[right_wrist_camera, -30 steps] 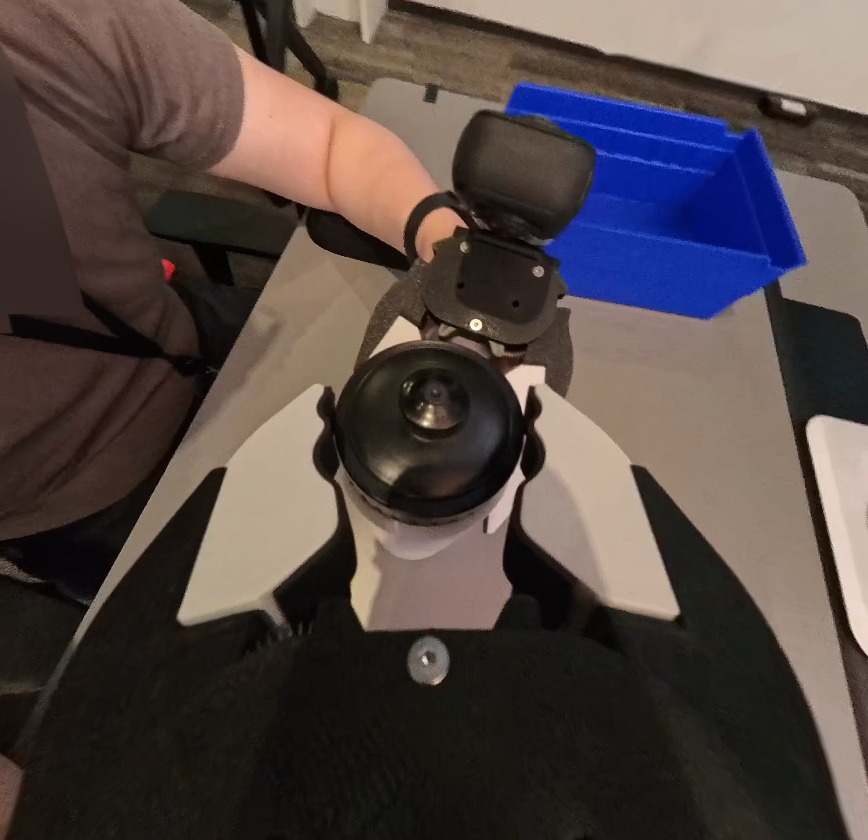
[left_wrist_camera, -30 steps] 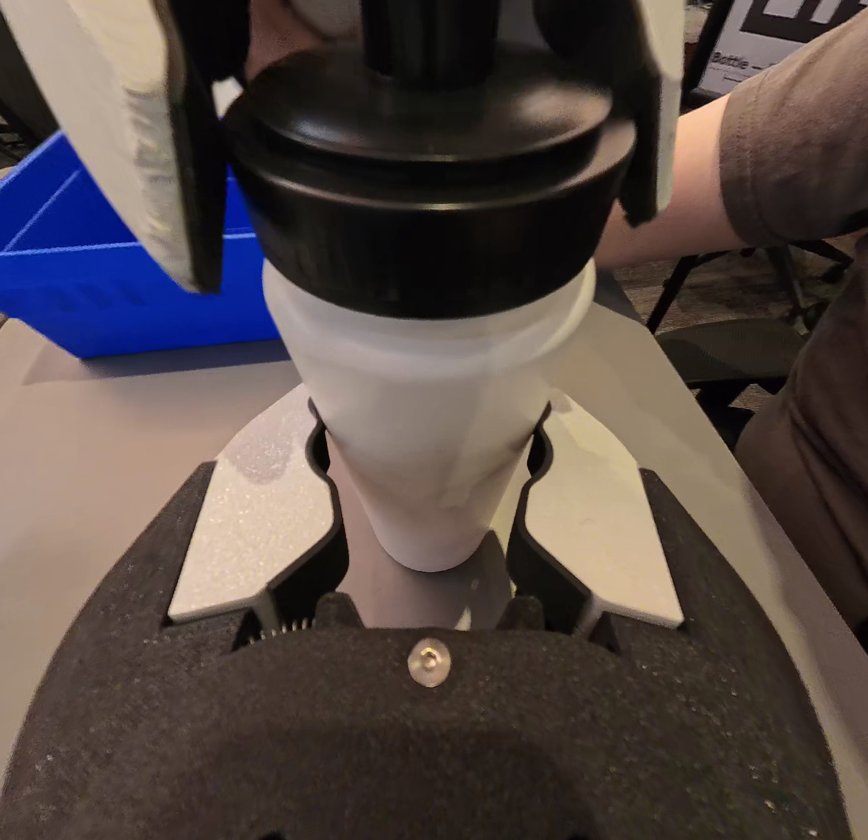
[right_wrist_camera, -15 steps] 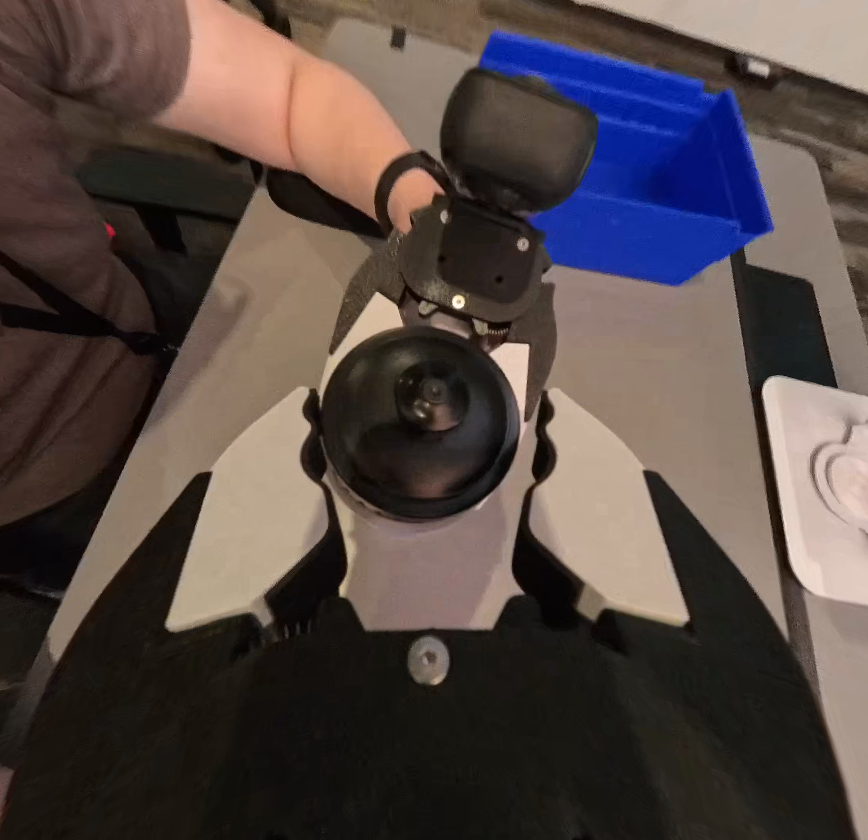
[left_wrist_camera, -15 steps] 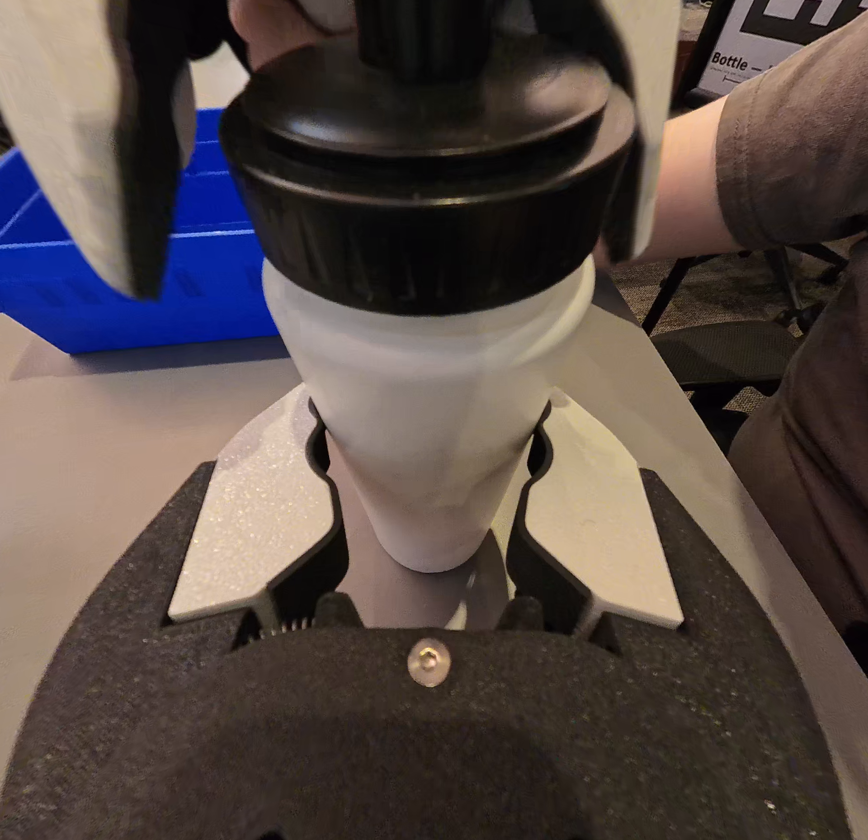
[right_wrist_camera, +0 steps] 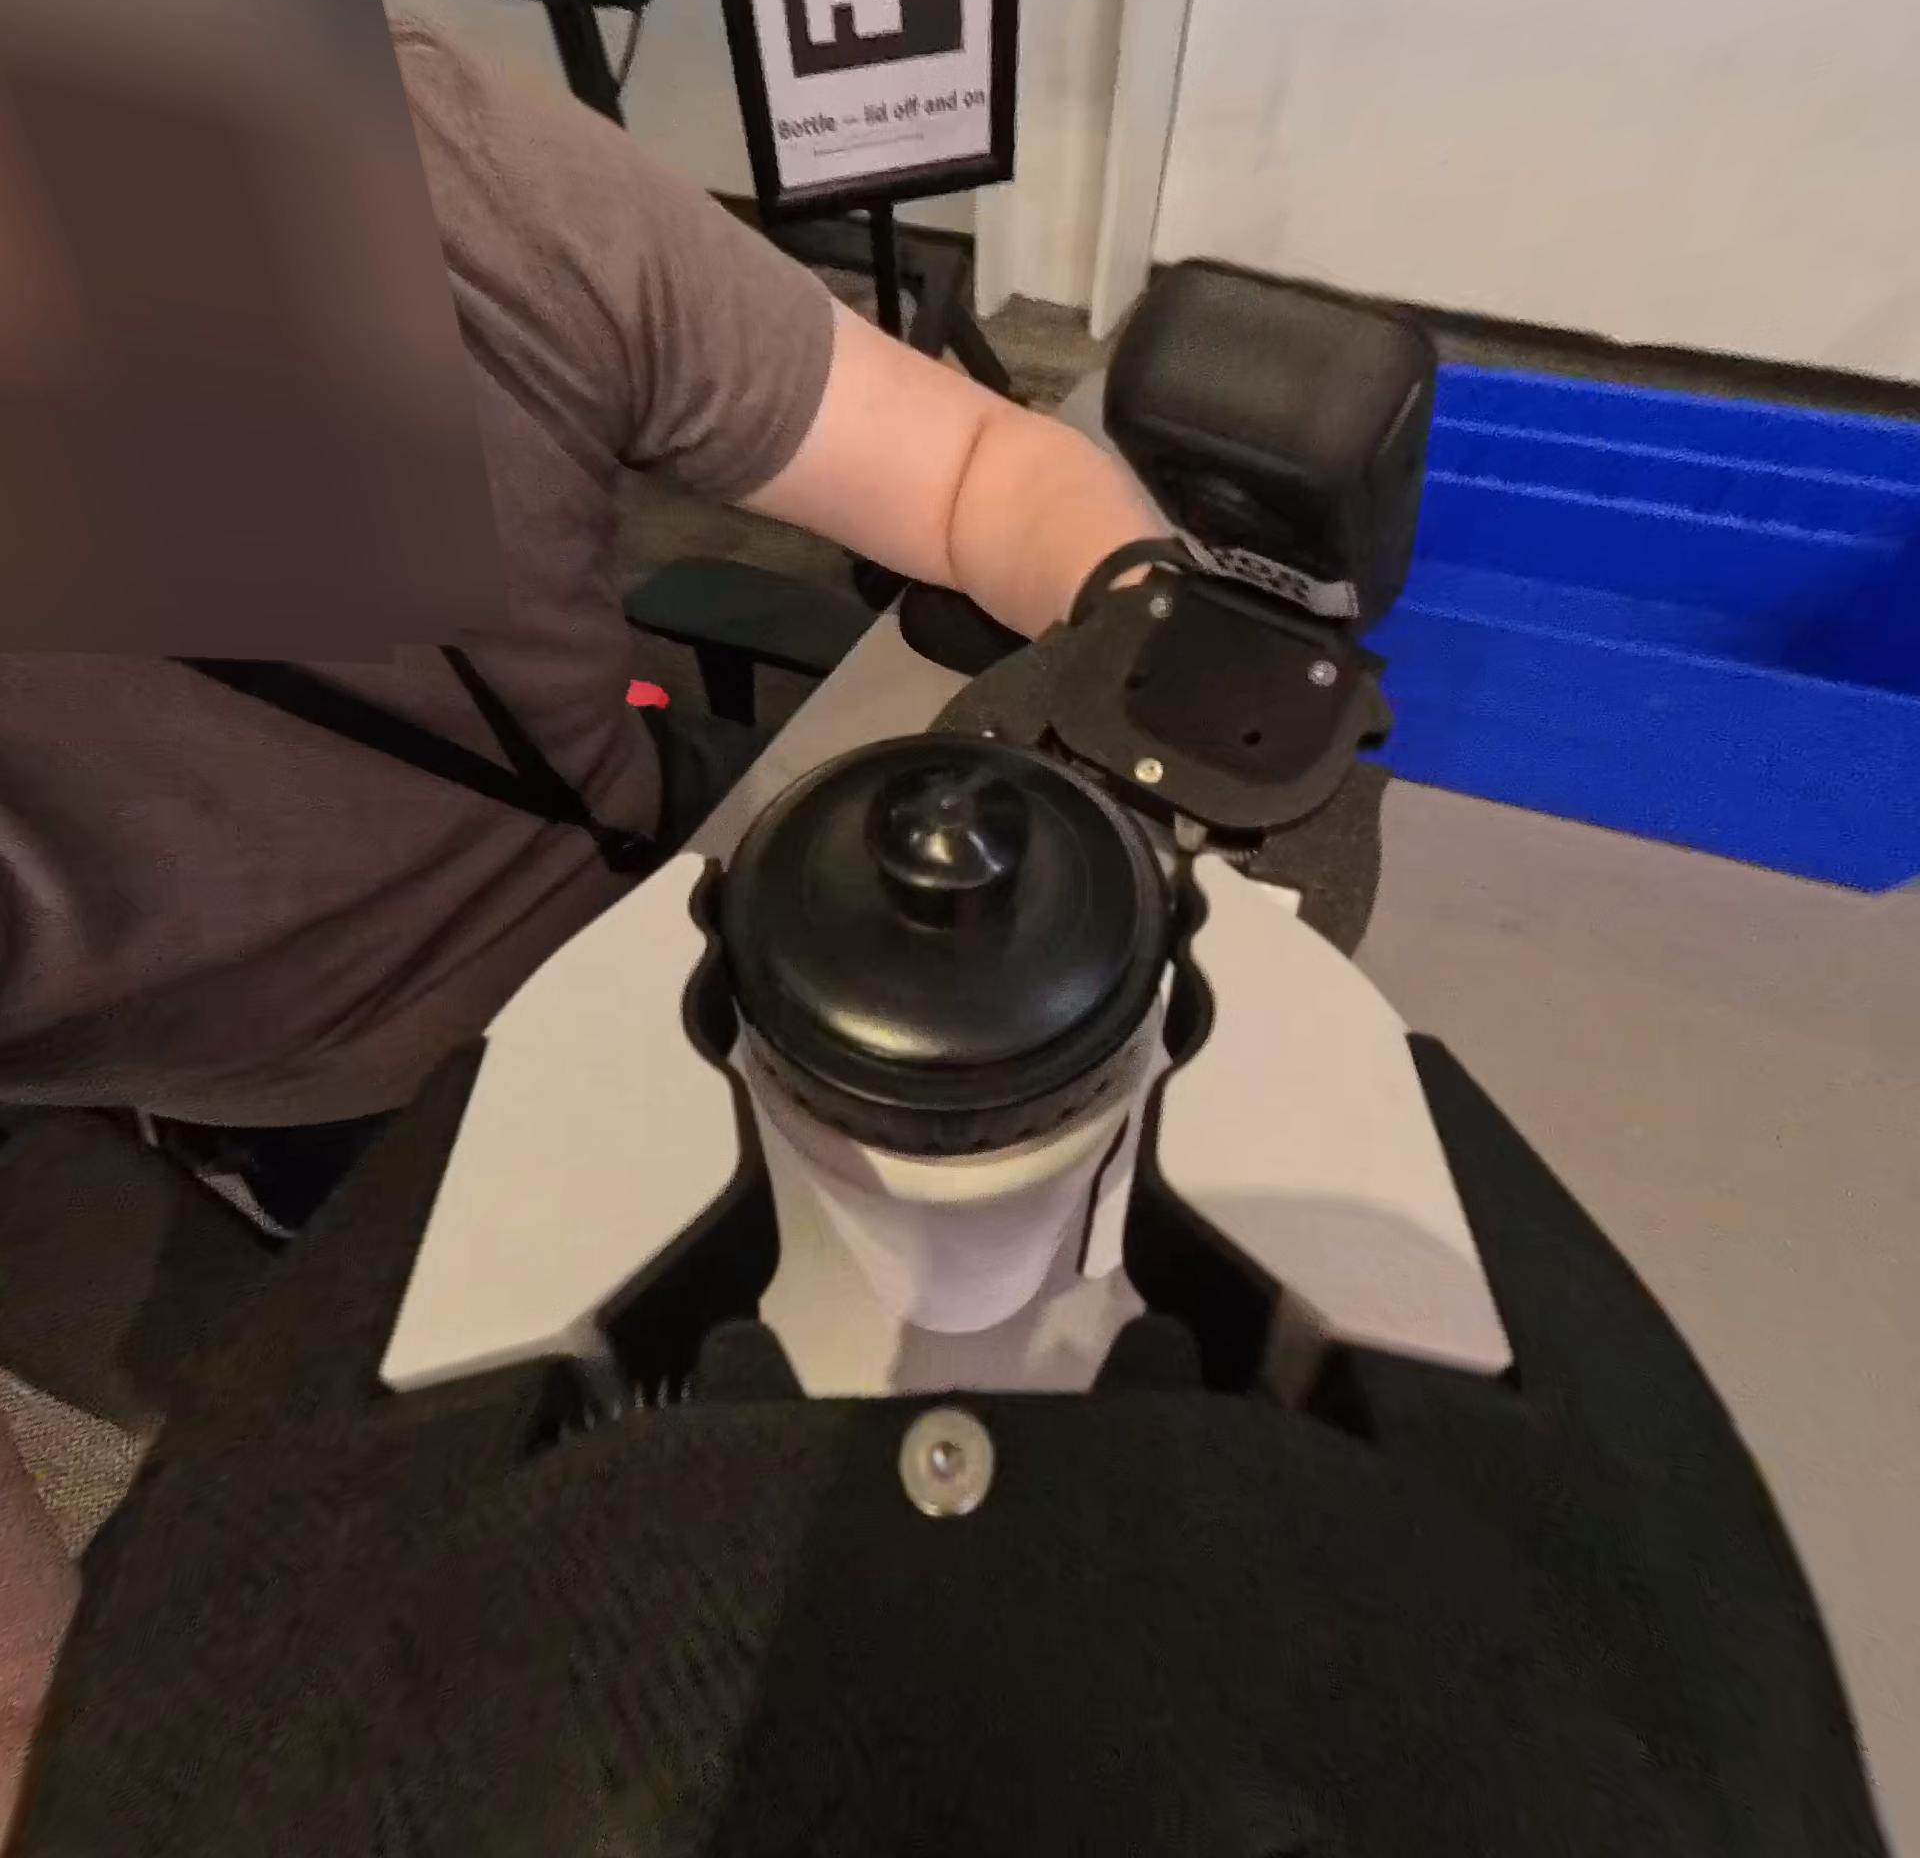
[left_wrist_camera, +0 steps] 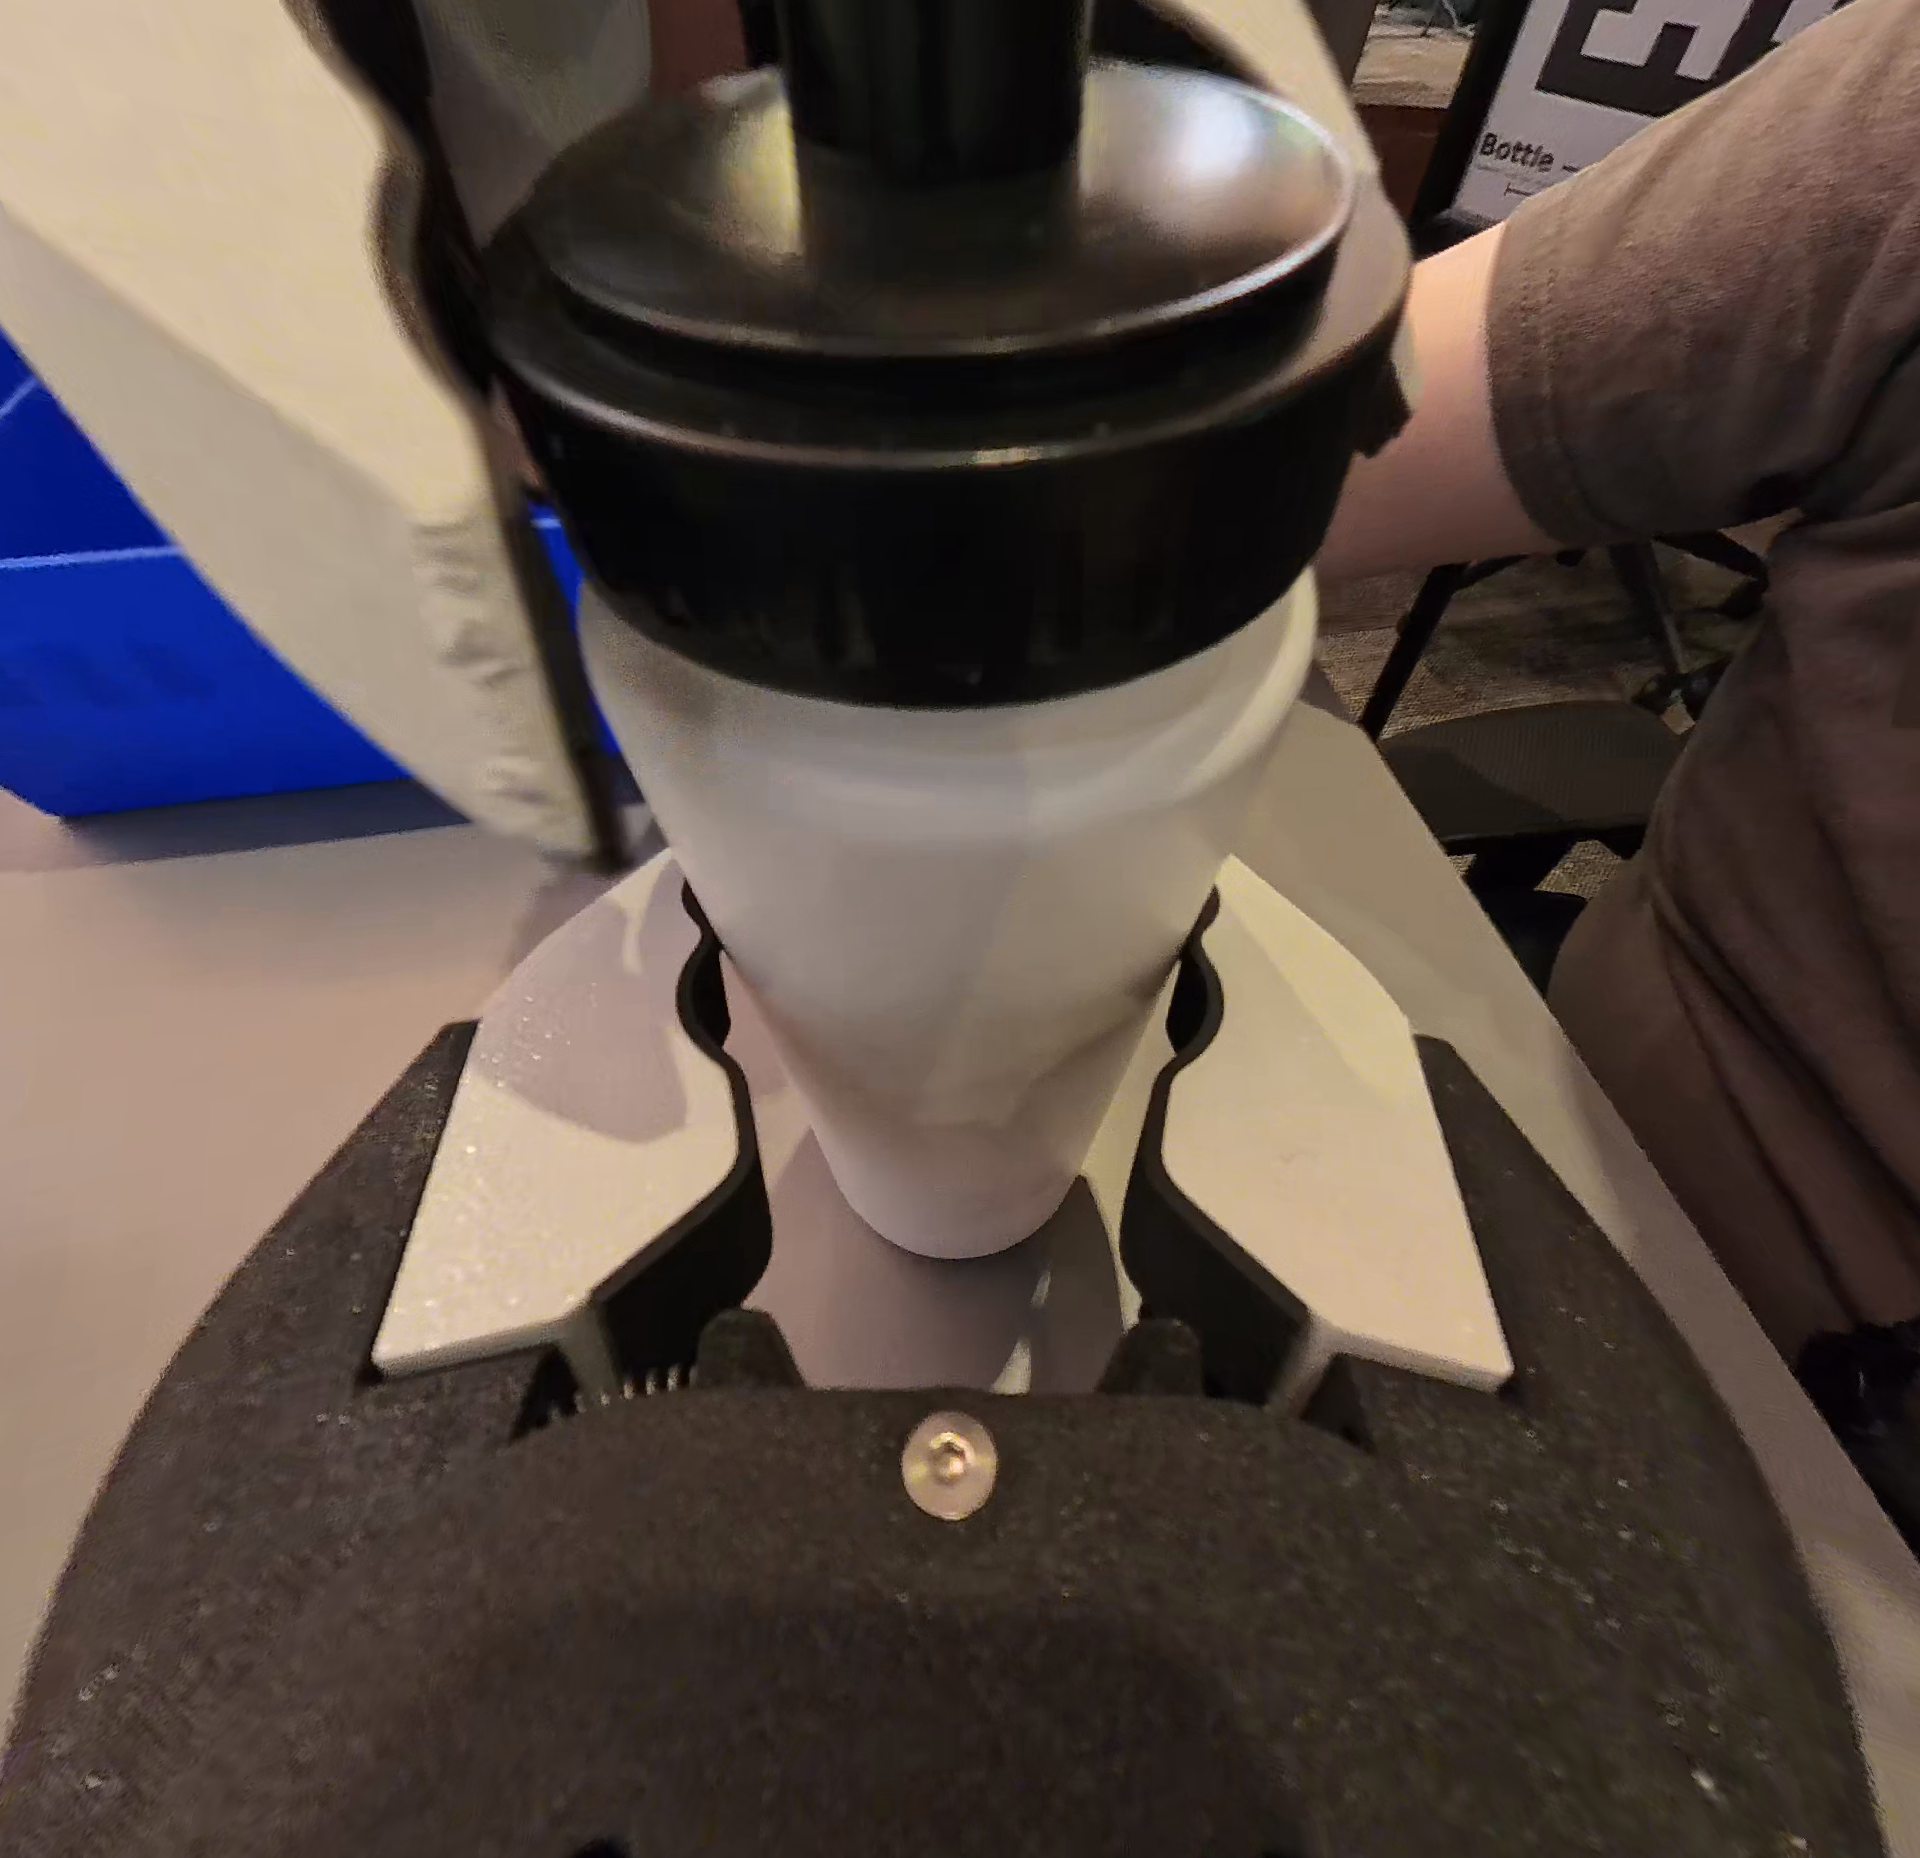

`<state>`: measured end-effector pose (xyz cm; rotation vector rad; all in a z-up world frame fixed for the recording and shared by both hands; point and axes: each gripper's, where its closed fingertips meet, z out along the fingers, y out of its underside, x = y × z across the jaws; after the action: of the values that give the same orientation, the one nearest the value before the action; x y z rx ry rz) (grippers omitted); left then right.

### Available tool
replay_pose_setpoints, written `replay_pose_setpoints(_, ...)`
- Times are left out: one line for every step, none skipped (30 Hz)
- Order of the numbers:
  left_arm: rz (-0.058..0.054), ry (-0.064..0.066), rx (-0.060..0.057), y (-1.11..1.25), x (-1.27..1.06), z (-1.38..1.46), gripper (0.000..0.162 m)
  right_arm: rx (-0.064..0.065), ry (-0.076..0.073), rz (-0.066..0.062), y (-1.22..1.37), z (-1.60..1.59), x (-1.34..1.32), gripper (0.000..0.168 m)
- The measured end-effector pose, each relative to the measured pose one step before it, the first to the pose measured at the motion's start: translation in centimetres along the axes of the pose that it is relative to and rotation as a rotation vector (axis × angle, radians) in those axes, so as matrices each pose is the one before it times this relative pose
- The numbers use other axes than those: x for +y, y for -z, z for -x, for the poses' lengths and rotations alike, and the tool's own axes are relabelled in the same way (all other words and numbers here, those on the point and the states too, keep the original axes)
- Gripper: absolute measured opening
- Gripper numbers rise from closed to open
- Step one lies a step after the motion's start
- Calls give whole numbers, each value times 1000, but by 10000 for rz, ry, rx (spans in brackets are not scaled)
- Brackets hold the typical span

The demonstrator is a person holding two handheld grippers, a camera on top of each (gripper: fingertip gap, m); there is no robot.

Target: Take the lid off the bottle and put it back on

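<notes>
Left tongs (left_wrist_camera: 951,1019) level at frame centre, clamped on white bottle (left_wrist_camera: 951,935) body. Right tongs (right_wrist_camera: 951,967) angled down, clamped on black lid (right_wrist_camera: 940,967), lid seated.

Looks like a lab or test room: a plain grey counter (right_wrist_camera: 1621,1029), a blue plastic bin (right_wrist_camera: 1662,665), a framed marker sign on a stand (right_wrist_camera: 883,63), bare white walls (right_wrist_camera: 1558,125), office chairs (left_wrist_camera: 1538,759) around.

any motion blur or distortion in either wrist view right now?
Left wrist view: right hand-held gripper smeared by motion at the top, black lid soft, fisheye makes the white bottle taper to a cone. Right wrist view: mostly sharp, slight blur on the lid's spout.
</notes>
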<state>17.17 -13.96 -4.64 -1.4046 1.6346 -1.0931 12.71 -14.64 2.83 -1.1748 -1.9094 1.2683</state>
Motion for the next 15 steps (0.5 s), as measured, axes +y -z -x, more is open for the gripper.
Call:
replay_pose_setpoints(84, -67, -369, 33, 70, 534, 85, 681, -88, 364, 47, -646, 73, 88)
replay_pose_setpoints(100, -29, -526, 87, 95, 805, 84, 881, 79, 317, 57, -813, -62, 90)
replay_pose_setpoints(75, 189, -460, 104, 90, 851, 84, 959, 133, 296, 84, -864, -127, 90)
replay_pose_setpoints(38, 294, -547, 134, 88, 1078, 84, 987, 93, 294, 157, -1025, -43, 90)
replay_pose_setpoints(-23, 371, -677, 190, 101, 1323, 84, 1042, -28, 290, 41, -1355, 82, 89)
replay_pose_setpoints(-99, 351, -632, 185, 73, 1289, 84, 1055, -247, 217, -89, -1606, 137, 89)
replay_pose_setpoints(-108, 278, -547, 179, 49, 1128, 84, 911, -445, 95, -218, -1566, 133, 89)
replay_pose_setpoints(-76, 277, -614, 187, 55, 1130, 85, 619, -541, -67, -360, -1191, 26, 89)
replay_pose_setpoints(-66, 225, -596, 164, 49, 1024, 85, 279, -559, -164, -459, -714, 23, 89)
replay_pose_setpoints(-78, 174, -585, 147, 26, 936, 85, 145, -540, -151, -444, -547, 90, 89)
replay_pose_setpoints(-95, 138, -494, 100, 21, 767, 85, 152, -484, -144, -402, -546, 109, 89)
replay_pose_setpoints(-71, 104, -206, 26, -6, 347, 85, 114, -390, -154, -347, -425, 69, 89)
replay_pose_setpoints(-5, 66, -84, -15, 2, 138, 85, -18, -271, -132, -287, -101, 44, 87)
replay_pose_setpoints(45, 50, -159, 22, 11, 178, 85, -94, -203, -84, -209, 96, 22, 82)
replay_pose_setpoints(21, 39, -134, 36, 13, 143, 85, -61, -75, -67, -137, 106, -36, 78)
